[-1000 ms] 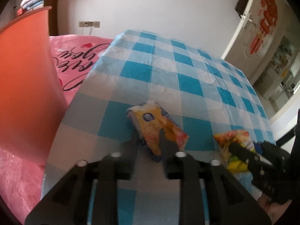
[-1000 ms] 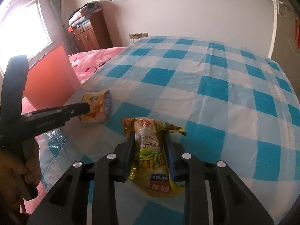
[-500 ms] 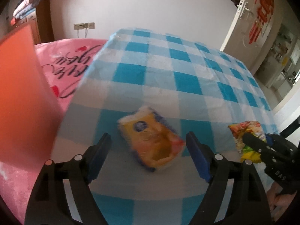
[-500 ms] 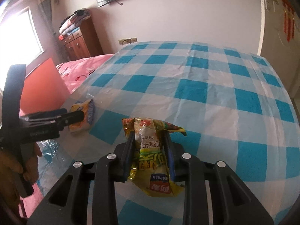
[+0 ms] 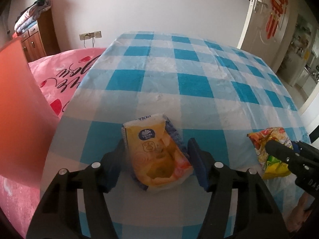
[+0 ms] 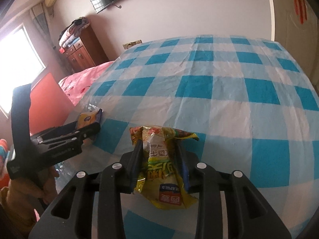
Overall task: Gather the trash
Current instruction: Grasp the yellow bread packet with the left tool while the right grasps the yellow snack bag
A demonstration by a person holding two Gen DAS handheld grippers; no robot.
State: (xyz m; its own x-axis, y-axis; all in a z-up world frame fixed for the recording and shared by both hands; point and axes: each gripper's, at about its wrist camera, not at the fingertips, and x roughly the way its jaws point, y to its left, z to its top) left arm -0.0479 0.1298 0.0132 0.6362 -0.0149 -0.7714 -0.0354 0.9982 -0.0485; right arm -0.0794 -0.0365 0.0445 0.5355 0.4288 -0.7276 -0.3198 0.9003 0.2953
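Near the checked tablecloth's (image 5: 199,83) near edge, left gripper (image 5: 157,155) jaws, just closing, straddle the soft, light tissue pack (image 5: 153,149), best pinched across its short sides, while right gripper (image 6: 159,159), loosening, pinches a crinkly, slippery snack wrapper (image 6: 161,165) mid-body.

Our left gripper (image 5: 157,156) and right gripper (image 6: 159,159) are matte black plastic with slotted arms. We see silver screw heads and blue-lined fingers (image 5: 198,164); faint white lettering marks each body.

The left gripper (image 5: 157,151), jaws just closing, straddles the yellow tissue pack (image 5: 153,151) on the checked tablecloth (image 5: 179,79).
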